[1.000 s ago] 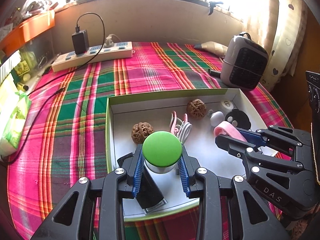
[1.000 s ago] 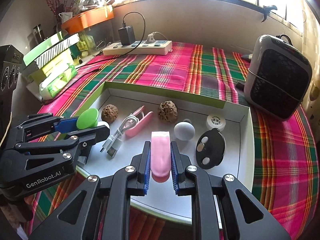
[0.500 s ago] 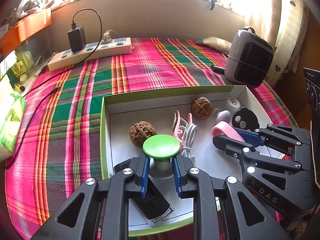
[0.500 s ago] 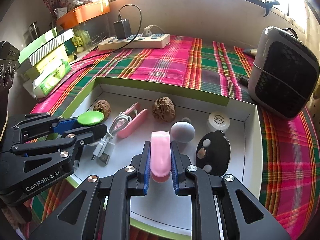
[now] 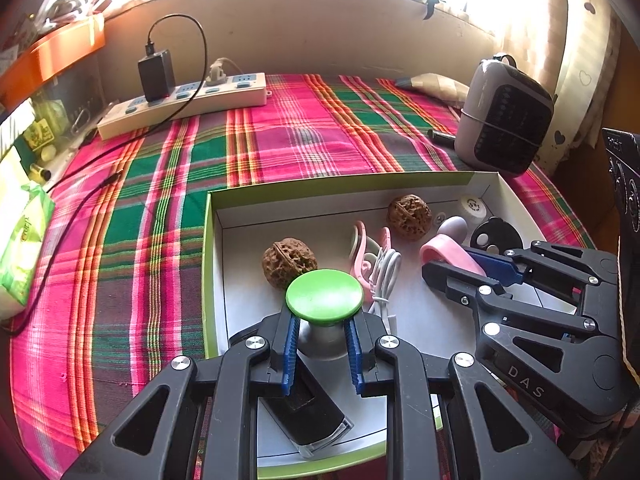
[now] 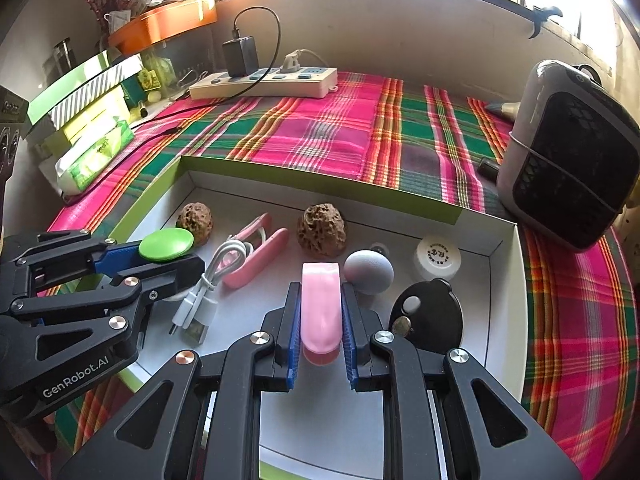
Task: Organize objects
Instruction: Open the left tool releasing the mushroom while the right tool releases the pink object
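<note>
Gripping the grey stem under a round green-capped knob (image 5: 324,298), left tongs (image 5: 322,354) are clenched on it over the near-left part of a shallow white box with green rim (image 5: 208,240). Right tongs (image 6: 320,342) are clenched on a pink soft oblong piece (image 6: 320,304), held just above the box floor. Brown wrinkled walnut (image 5: 289,263) lies just beyond the left tongs; grey ball (image 6: 368,272) just right of the pink piece.
</note>
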Demonstrator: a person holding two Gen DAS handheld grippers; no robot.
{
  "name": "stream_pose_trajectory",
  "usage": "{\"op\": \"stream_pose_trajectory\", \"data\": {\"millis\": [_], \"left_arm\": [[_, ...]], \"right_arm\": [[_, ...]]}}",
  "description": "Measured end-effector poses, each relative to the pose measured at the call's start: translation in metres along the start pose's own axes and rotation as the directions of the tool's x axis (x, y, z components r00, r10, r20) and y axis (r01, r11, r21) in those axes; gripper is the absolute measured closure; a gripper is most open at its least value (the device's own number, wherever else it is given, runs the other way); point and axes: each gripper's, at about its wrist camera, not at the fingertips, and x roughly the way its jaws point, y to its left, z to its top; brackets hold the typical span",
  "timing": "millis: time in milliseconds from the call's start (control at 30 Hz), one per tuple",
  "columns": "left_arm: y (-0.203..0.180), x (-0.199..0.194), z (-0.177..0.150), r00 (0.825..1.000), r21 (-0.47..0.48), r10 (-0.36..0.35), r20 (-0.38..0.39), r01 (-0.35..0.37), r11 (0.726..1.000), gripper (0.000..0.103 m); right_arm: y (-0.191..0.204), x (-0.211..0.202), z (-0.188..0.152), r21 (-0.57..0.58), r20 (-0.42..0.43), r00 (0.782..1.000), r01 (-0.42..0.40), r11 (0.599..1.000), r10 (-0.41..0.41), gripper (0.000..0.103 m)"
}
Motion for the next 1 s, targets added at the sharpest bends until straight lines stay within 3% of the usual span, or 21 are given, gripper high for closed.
{"op": "stream_pose_trajectory", "data": {"millis": [400,533,1000], "left_arm": [[0.0011,-0.0008,-0.0015,0.999,0.017,0.031,0.006,-0.031,0.999,0.081],[-0.0022,0.0005,-0.0026,0.999,0.027,0.034,0.009,-0.034,0.999,0.077],[-0.0063,-0.0015,-0.0038,0.999,0.037,0.038,0.013,-0.039,0.999,0.069]], "right_arm": [[0.0041,-0.0009,-0.0015,-0.014,0.011,0.999,0.033,0.999,-0.032,0.084],[0.0039,-0.0004,-0.0018,-0.01,0.016,0.999,0.038,0.999,-0.038,0.066],[0.0004,-0.0038,-0.004,0.013,0.019,0.999,0.049,0.999,-0.049,0.066]]}}
